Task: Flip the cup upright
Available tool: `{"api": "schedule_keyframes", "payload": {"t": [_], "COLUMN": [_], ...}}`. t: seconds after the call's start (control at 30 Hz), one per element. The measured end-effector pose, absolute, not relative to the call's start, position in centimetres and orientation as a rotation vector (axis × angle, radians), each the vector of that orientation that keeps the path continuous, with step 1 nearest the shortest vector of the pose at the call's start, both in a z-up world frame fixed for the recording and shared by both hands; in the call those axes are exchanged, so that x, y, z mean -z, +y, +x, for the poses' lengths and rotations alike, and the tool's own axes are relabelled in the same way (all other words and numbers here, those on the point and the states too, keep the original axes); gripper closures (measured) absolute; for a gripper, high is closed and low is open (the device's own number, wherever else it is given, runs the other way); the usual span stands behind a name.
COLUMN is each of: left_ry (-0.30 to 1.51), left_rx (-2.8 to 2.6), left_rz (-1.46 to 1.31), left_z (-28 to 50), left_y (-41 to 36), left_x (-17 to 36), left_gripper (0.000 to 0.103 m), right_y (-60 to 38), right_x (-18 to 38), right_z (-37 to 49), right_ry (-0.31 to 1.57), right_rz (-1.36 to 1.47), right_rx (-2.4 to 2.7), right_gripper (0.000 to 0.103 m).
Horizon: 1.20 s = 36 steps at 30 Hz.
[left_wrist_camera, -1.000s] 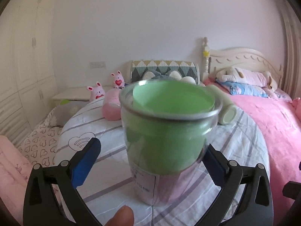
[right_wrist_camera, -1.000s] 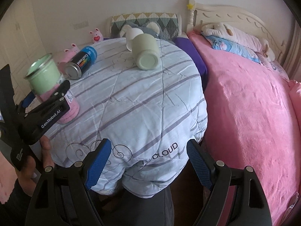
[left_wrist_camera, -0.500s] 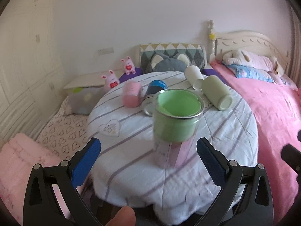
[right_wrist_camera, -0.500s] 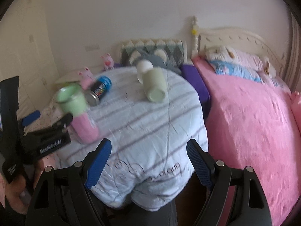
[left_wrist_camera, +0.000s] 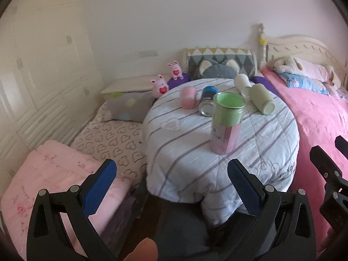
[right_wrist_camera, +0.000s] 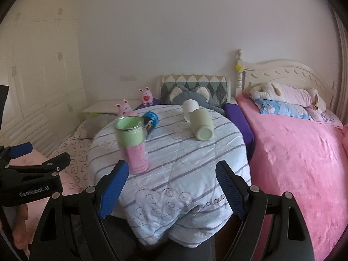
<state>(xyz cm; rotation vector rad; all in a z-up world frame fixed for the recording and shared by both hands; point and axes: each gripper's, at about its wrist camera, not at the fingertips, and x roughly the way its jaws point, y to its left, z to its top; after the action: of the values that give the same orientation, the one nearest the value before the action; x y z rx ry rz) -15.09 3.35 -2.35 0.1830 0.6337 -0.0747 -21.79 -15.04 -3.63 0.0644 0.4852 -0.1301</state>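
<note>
White lettering "GenRobot.AI" runs along the black side of the left gripper (right_wrist_camera: 18, 150); other printing is too blurred to read.

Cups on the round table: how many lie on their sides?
4: pink cup, blue cup, white cup and sage cup, all behind the upright green-and-pink cup. Others may be hidden.

Two pink bunny toys (left_wrist_camera: 167, 80) are set at eleven o'clock of the striped cloth (left_wrist_camera: 187, 152); pink bedding (left_wrist_camera: 322, 117) is spread at three.
</note>
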Motion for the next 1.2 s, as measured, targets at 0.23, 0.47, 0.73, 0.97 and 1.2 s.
{"api": "schedule_keyframes", "payload": {"t": [0.23, 0.47, 0.73, 0.97, 1.2], "left_ry": [0.661, 0.647, 0.654, 0.655, 0.657], "left_rx": [0.065, 0.079, 0.08, 0.08, 0.081], "left_rz": [0.146, 0.153, 0.148, 0.147, 0.143], "left_z": [-17.0, -17.7, -18.0, -18.0, -18.0], "left_y": [5.0, 4.7, 4.7, 4.7, 4.7], "left_x": [2.4, 2.0, 2.1, 2.1, 2.2], "left_gripper": [0.0, 0.0, 0.0, 0.0, 0.0], "right_y": [-14.1, -13.8, -13.8, -13.8, -13.8], "right_x": [3.4, 3.4, 3.4, 3.5, 3.5], "right_z": [-23.3, -23.5, -23.5, -23.5, -23.5], "right_ry": [0.478, 0.482, 0.481, 0.481, 0.481], "right_rz": [0.05, 0.05, 0.05, 0.051, 0.05], "right_rx": [0.119, 0.113, 0.111, 0.11, 0.11], "right_gripper": [0.019, 0.019, 0.019, 0.019, 0.019]}}
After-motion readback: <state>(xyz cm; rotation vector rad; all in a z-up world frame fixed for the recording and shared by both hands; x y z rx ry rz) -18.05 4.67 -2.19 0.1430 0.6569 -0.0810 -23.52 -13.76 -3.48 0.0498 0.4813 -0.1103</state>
